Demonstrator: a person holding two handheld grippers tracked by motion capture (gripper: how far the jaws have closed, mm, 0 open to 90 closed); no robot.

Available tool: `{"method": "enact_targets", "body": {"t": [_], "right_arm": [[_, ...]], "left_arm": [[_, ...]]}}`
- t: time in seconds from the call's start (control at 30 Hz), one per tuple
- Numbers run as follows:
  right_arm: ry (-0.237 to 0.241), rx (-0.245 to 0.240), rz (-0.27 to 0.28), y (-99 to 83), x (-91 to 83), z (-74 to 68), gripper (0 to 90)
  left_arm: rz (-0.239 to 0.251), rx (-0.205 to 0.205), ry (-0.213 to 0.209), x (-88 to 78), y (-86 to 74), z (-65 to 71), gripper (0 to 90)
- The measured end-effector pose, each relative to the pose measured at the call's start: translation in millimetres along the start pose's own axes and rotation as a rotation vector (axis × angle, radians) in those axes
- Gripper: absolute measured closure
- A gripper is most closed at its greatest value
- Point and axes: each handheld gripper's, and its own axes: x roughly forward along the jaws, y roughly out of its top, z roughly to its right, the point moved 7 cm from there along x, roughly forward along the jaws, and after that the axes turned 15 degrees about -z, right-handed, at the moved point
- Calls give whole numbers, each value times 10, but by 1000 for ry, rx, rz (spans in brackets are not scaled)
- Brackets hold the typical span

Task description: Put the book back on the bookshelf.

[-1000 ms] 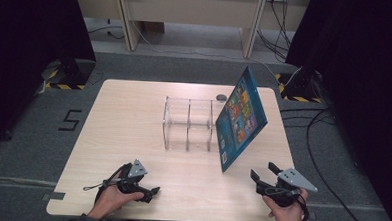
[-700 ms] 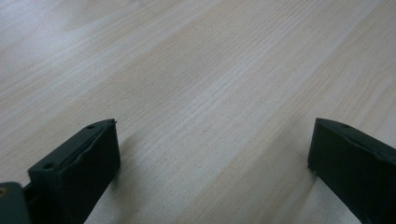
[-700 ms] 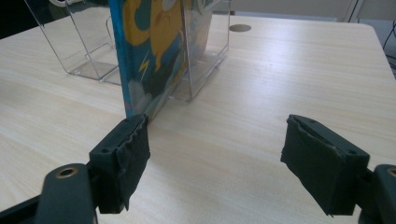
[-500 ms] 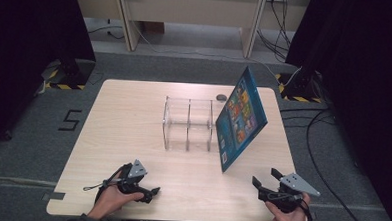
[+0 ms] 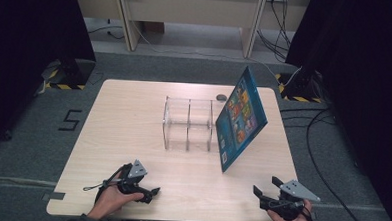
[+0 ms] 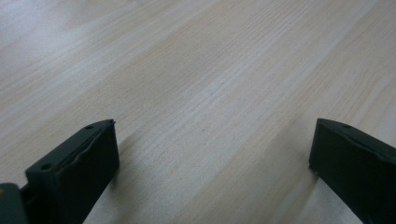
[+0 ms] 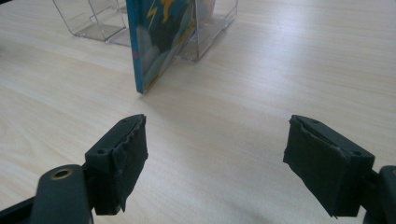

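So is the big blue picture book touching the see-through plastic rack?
Touching. In the right gripper view the blue picture book leans tilted against the clear plastic rack; the high view shows the same lean.

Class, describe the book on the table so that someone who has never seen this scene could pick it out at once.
Start at the light wooden table and find the clear plastic divider rack near its middle. Leaning tilted against the rack's right end is the book, standing on its edge. Its blue cover with bright cartoon pictures sets it apart from the see-through rack and the small dark round thing behind.
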Motion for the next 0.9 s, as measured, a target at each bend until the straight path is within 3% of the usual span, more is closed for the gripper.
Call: {"method": "enact_targets", "body": {"t": [0.9], "right_arm": [[-15, -28, -120, -318, -41, -3, 160]], "left_arm": [[-4, 11, -6, -29, -53, 23, 3]]}}
